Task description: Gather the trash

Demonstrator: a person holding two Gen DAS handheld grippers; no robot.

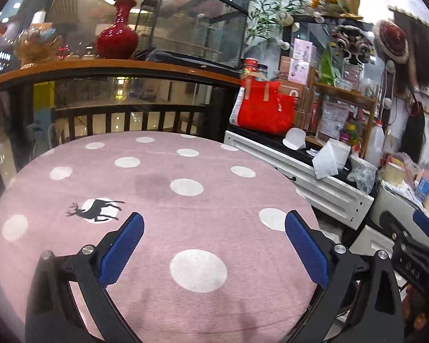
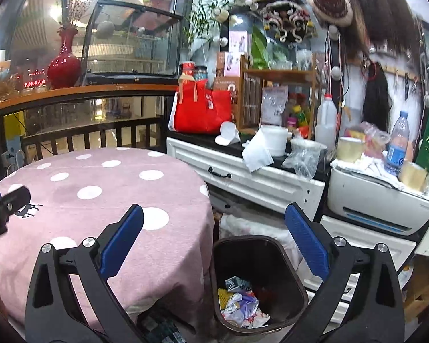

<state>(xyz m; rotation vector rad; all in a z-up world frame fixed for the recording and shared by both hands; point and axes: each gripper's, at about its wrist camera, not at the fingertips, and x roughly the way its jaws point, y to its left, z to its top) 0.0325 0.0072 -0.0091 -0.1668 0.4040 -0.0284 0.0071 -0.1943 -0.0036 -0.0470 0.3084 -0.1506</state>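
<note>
My left gripper (image 1: 214,223) stands open above the round table with the pink dotted cloth (image 1: 157,177), with nothing between its blue pads. My right gripper (image 2: 214,214) is open too and empty, held over the gap between the table's edge (image 2: 186,228) and a dark brown trash bin (image 2: 223,251) on the floor. Inside the bin lie crumpled wrappers and paper (image 2: 240,305). The right gripper (image 1: 423,225) shows at the right edge of the left wrist view. At the left edge of the right wrist view the left gripper (image 2: 5,200) shows over the cloth.
A white cabinet (image 2: 243,177) right of the table carries a red bag (image 2: 203,111), tissue, plastic bags, cups and bottles. A white printer (image 2: 380,200) sits further right. A wooden rail with a red vase (image 1: 117,37) runs behind the table.
</note>
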